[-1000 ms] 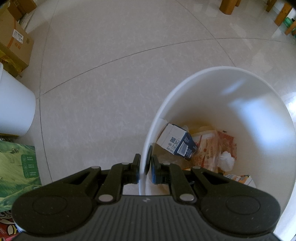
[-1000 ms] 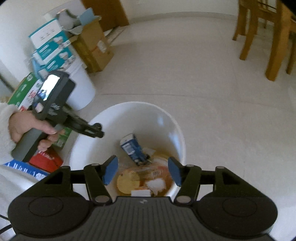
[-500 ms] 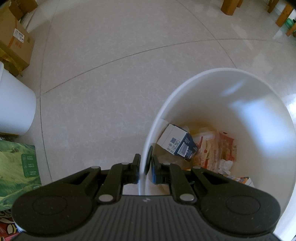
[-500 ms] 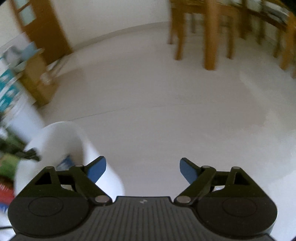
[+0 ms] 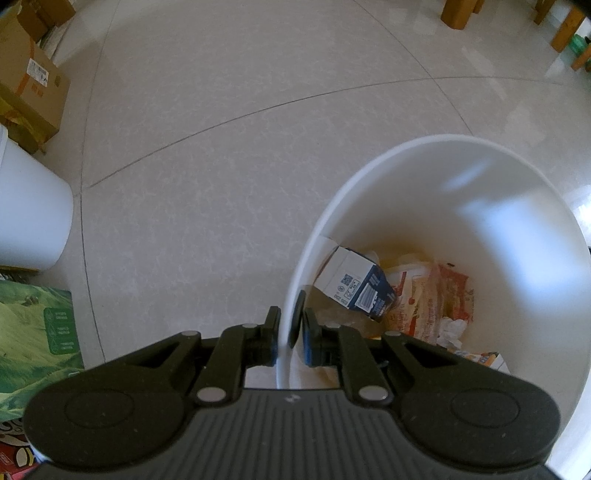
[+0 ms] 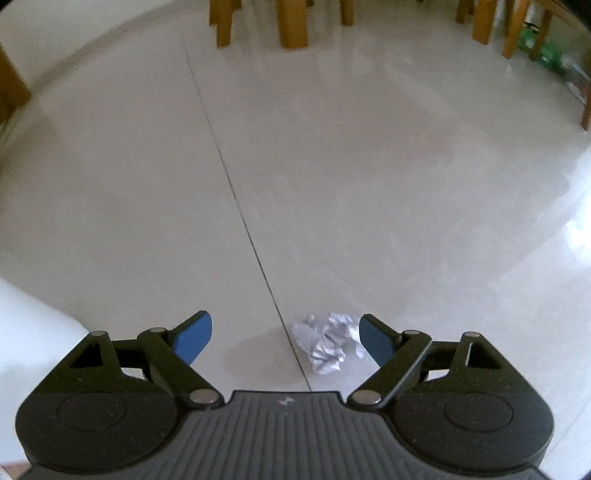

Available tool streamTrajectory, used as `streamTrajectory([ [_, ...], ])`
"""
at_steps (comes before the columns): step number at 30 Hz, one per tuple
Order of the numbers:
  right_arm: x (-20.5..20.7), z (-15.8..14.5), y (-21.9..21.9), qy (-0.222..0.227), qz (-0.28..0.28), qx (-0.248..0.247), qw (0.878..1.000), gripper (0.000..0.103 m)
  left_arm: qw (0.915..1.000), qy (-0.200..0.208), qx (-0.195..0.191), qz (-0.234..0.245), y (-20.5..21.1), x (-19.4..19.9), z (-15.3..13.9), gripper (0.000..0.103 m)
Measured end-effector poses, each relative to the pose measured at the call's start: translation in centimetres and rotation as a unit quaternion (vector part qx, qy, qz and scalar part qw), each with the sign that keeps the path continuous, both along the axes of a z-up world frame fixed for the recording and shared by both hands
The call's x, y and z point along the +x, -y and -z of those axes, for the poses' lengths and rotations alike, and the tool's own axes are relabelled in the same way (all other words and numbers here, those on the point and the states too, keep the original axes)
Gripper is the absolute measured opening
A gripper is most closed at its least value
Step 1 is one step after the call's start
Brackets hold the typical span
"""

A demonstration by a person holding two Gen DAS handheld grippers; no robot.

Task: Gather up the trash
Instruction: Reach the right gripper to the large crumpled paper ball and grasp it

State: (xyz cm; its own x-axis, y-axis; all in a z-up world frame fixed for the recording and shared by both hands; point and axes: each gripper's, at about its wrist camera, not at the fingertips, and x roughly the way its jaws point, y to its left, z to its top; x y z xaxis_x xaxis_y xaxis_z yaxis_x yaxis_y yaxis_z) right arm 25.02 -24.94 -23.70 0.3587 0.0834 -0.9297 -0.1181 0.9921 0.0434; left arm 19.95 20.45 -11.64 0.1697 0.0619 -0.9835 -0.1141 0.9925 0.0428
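Note:
My left gripper is shut on the near rim of a white bin, one finger outside and one inside the wall. Inside the bin lie a blue and white carton, orange wrappers and a crumpled tissue. In the right wrist view, a crumpled silvery-white paper ball lies on the pale tiled floor beside a grout line. My right gripper is open above the floor, the paper ball sitting just inside its right blue fingertip.
Wooden chair and table legs stand at the far side of the floor. A second white bucket, cardboard boxes and a green printed box are at the left. An edge of the white bin shows at the left.
My right gripper swung away from over the bin to the right and now points down at the floor with the paper ball between its fingers. The left gripper kept its hold on the rim.

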Motion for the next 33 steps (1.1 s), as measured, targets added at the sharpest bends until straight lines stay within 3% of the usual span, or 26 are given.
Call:
streamTrajectory([
  [5, 0.0, 4.2, 0.0, -0.01, -0.019, -0.052, 0.998, 0.091, 1.0, -0.001, 0.001, -0.001, 0.0, 0.0, 0.1, 0.01],
  [16, 1.6, 11.2, -0.6, -0.044, -0.061, -0.098, 0.992, 0.091, 1.0, -0.002, 0.006, -0.001, 0.3, 0.1, 0.1, 0.011],
  [25, 3.4, 13.1, -0.8, -0.055, -0.062, -0.099, 0.992, 0.091, 1.0, -0.002, 0.008, 0.0, 0.3, 0.2, 0.2, 0.011],
  [29, 4.5, 13.6, 0.1, -0.063, -0.056, -0.085, 0.993, 0.084, 1.0, -0.002, 0.007, -0.001, 0.3, 0.2, 0.2, 0.011],
  [33, 4.5, 13.2, 0.7, -0.074, -0.049, -0.064, 0.994, 0.068, 1.0, -0.002, 0.008, 0.0, 0.3, 0.2, 0.2, 0.011],
])
